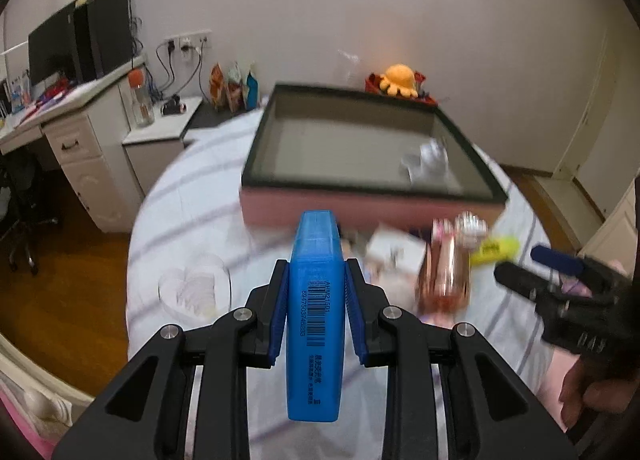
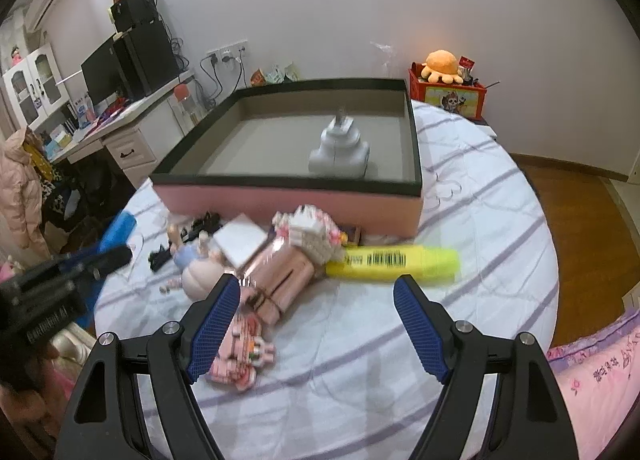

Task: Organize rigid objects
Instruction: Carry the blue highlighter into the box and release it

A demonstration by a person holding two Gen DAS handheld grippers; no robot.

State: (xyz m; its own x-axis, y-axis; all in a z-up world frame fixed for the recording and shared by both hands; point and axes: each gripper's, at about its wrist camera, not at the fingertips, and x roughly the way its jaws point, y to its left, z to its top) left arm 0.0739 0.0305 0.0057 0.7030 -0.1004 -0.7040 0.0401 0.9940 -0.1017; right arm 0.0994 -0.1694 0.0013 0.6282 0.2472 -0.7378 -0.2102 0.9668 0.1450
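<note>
Left gripper [image 1: 315,300]: clenched on a blue highlighter [image 1: 315,312], which is pinched between both blue pads [image 1: 280,312] with its barcode side facing the camera and one end pointing toward 12 o'clock. The highlighter is held clear of the striped bedsheet [image 1: 180,228].

Right gripper [image 2: 316,324]: released, jaws spread wide with nothing between them, over the bedsheet.

Pink storage box [image 2: 288,200] with dark rim: at 12 o'clock from both grippers. Inside it, a white plastic item [image 2: 340,148] lies on the grey floor.

Loose items on the sheet in front of the box: a yellow highlighter [image 2: 392,260] lying flat at 1 o'clock from the right gripper, touching a brick-built pink and white figure [image 2: 312,236]; a white square box [image 2: 242,242] at 11 o'clock; a small doll [image 2: 196,260] just beside it; a pink brick-built piece [image 2: 240,360] touching the right gripper's left pad in the view.
</note>
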